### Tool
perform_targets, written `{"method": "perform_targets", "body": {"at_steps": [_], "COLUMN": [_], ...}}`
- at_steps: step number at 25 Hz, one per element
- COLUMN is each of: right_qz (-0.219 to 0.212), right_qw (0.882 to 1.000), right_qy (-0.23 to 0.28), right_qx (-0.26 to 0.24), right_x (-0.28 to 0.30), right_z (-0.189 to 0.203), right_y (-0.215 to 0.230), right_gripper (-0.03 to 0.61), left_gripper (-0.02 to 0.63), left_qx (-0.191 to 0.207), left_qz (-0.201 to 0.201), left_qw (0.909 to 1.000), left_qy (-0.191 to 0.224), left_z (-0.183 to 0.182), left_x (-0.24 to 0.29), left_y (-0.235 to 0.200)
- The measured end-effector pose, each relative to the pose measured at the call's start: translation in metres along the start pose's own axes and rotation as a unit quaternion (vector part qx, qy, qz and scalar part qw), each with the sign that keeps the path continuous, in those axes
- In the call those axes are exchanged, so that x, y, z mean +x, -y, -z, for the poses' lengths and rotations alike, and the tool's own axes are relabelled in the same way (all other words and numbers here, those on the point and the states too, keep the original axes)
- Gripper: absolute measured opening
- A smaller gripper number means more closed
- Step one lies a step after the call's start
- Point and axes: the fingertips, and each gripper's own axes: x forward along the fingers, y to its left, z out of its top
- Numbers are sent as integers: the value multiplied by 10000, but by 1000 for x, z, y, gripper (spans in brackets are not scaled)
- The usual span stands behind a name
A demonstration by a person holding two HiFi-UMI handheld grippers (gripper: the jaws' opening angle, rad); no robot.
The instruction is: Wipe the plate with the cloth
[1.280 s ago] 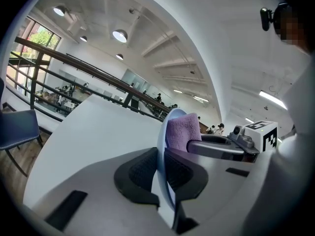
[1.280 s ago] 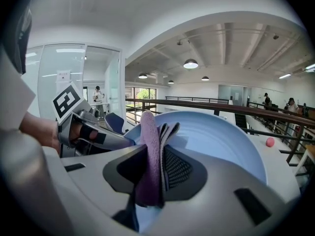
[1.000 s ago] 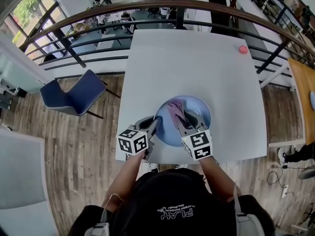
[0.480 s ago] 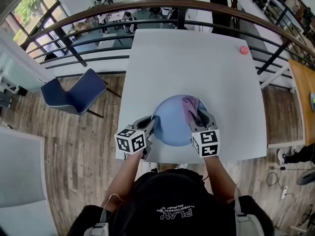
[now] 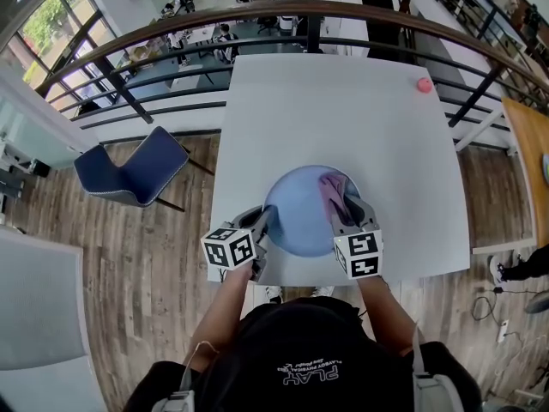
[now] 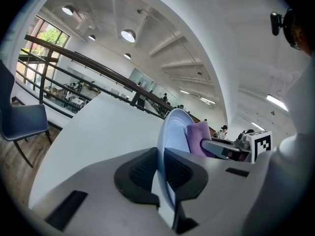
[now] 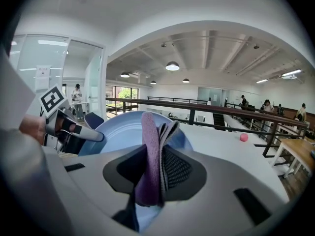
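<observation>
Here, L gripper (image 5: 264, 223) clamped on plate (image 5: 296, 204) rim, R gripper (image 5: 341, 206) pinching purple cloth (image 5: 329, 184), prob touching plate.

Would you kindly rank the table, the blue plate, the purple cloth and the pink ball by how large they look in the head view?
1. table
2. blue plate
3. purple cloth, only partly visible
4. pink ball, farther from the camera, yet clearly smallest
</observation>
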Motion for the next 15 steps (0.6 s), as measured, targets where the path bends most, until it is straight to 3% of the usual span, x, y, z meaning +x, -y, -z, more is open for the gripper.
{"method": "perform_targets", "body": {"at_steps": [10, 15], "right_qz": [-1019, -1127], "right_qw": [9947, 9935], "right_qy": [70, -73], "right_qx": [-95, -112], "right_x": [8, 17], "right_z": [-8, -6], "right_y": [-98, -110], "right_gripper": [104, 104], "left_gripper": [28, 29], "left_qx": [-48, -33], "left_qz": [3, 15], "left_qw": [10000, 10000], "left_qy": [63, 68], "left_z": [-7, -7], "left_x": [-1, 0], "left_y": [-1, 0]}}
